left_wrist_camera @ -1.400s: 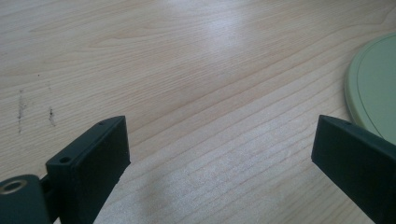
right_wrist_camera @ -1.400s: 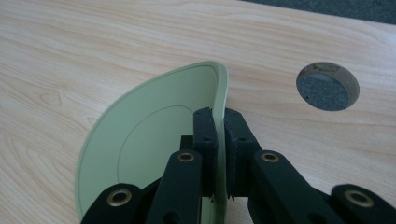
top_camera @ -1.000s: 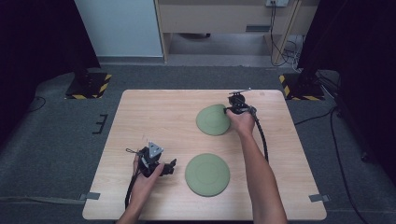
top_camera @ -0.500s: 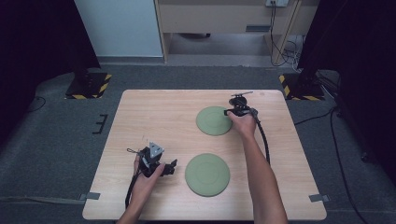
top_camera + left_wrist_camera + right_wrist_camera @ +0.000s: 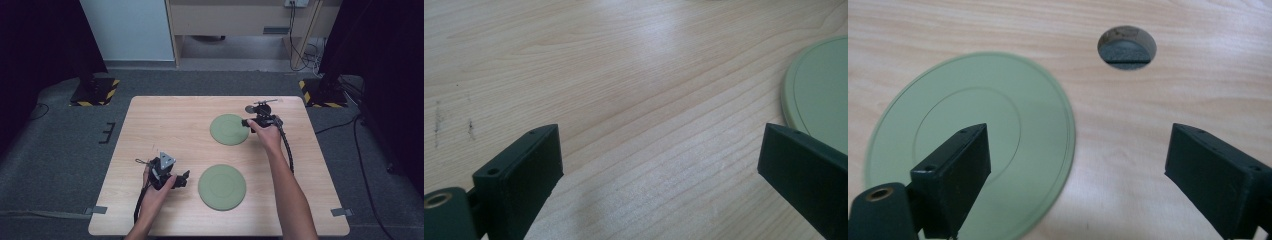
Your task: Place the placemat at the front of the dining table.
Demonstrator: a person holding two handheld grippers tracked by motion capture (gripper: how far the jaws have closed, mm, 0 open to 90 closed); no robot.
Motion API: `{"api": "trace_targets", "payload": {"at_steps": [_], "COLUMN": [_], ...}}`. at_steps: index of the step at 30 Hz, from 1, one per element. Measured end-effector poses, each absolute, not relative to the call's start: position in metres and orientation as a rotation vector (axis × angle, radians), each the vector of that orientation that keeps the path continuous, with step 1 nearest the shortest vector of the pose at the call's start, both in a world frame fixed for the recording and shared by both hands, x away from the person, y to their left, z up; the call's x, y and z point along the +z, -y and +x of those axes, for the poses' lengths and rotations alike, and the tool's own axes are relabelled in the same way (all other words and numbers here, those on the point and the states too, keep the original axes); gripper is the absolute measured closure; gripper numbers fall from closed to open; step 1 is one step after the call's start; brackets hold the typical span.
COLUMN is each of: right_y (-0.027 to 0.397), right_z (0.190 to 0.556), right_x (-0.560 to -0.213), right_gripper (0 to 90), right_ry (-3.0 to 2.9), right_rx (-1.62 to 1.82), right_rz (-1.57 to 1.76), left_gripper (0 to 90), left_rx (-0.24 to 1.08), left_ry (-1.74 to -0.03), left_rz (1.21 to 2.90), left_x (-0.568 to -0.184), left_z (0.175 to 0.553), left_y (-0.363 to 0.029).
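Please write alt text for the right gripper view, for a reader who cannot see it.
A green plate lies flat on a wooden table, seen past the two wide-open black jaws of the hand-held gripper, which have just been opening with nothing gripped between them. The left jaw overlaps the plate in the picture. Beyond the plate, a round hole opens in the tabletop.

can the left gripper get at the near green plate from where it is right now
Probably yes. The left gripper sits just beside the near green plate, its jaws open and pointing toward it, with bare table between them. In the left gripper view the plate's rim lies just past one of its jaws.
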State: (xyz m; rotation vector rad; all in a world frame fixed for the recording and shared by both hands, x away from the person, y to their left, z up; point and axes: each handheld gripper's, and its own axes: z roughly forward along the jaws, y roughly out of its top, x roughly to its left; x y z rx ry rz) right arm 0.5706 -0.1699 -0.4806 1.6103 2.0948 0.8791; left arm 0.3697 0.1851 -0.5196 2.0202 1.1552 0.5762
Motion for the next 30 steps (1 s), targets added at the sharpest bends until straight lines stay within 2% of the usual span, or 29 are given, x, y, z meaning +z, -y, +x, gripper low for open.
{"api": "trace_targets", "payload": {"at_steps": [18, 30], "right_y": [0.212, 0.227], "right_z": [0.492, 0.458], "right_x": [-0.462, -0.472], "right_gripper": [9.1, 9.0], "right_ry": [-2.033, -2.041], "right_rx": [0.980, 1.024], "right_rz": [1.576, 1.552], "left_gripper": [3.2, 3.2], "left_rx": [0.583, 0.593], "left_ry": [-1.151, -1.150], "left_rz": [2.037, 2.055], "left_x": [-0.521, -0.523], "left_z": [0.366, 0.367], "left_y": [-0.183, -0.185]}}
